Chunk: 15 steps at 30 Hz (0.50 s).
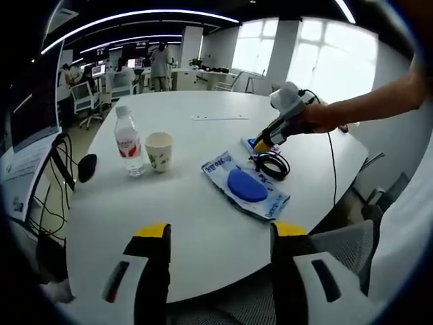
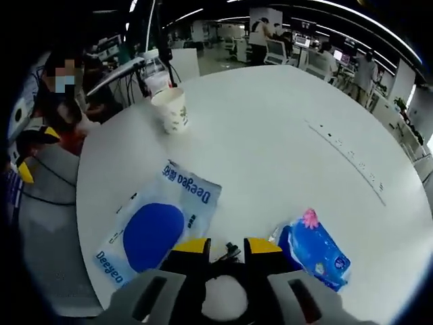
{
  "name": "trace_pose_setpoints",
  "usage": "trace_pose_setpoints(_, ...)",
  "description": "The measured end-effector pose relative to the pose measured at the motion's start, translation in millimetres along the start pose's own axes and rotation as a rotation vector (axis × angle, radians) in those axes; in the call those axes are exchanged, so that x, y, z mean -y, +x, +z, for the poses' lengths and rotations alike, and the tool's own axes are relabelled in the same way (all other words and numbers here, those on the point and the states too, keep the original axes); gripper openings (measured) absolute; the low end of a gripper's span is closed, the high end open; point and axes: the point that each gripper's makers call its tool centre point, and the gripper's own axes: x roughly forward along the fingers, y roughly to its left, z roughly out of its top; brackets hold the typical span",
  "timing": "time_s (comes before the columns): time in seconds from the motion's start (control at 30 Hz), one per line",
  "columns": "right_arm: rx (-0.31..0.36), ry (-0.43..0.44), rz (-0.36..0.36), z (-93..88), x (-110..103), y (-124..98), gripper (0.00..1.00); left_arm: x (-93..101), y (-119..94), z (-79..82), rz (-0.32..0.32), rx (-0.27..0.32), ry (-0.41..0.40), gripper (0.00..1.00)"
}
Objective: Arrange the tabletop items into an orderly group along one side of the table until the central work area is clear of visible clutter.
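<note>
My right gripper [image 2: 223, 249] jaws nearly together astride black cable coil [image 1: 272, 164] near table [image 1: 203, 223] edge, beside blue pouch [image 1: 247, 185]; grip unclear. Left gripper [image 1: 220, 237] apart, idle. I'd clamp 2+ loops before lifting.

Open-plan office — desks with monitors [image 2: 300, 42], swivel chairs [image 1: 84, 99].

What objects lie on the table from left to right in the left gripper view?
Black microphone → water bottle → paper cup → blue-and-white packet → black coiled cable.
</note>
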Motion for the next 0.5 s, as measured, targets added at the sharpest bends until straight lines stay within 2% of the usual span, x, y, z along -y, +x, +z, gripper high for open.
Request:
trace_pose_setpoints(0.2, -0.009, 0.005, 0.053, 15.4, -8.7, 19.7, 0.24, -0.3, 0.8, 2.7, 0.0, 0.003, -0.004, 0.6)
trace_pose_setpoints(0.27, -0.016, -0.018, 0.052, 15.8, -8.6, 22.1, 0.25, -0.2, 0.9, 2.4, 0.001, 0.001, -0.004, 0.6)
trace_pose_setpoints(0.33, -0.022, -0.042, 0.059, 23.9, -11.4, 27.8, 0.25, -0.8, 1.5, 2.0, 0.001, 0.002, -0.008, 0.6)
trace_pose_setpoints(0.5, -0.07, -0.127, 0.068, 30.0, -9.5, 41.0, 0.27, -1.5, 2.3, 0.2, -0.002, -0.009, -0.002, 0.59)
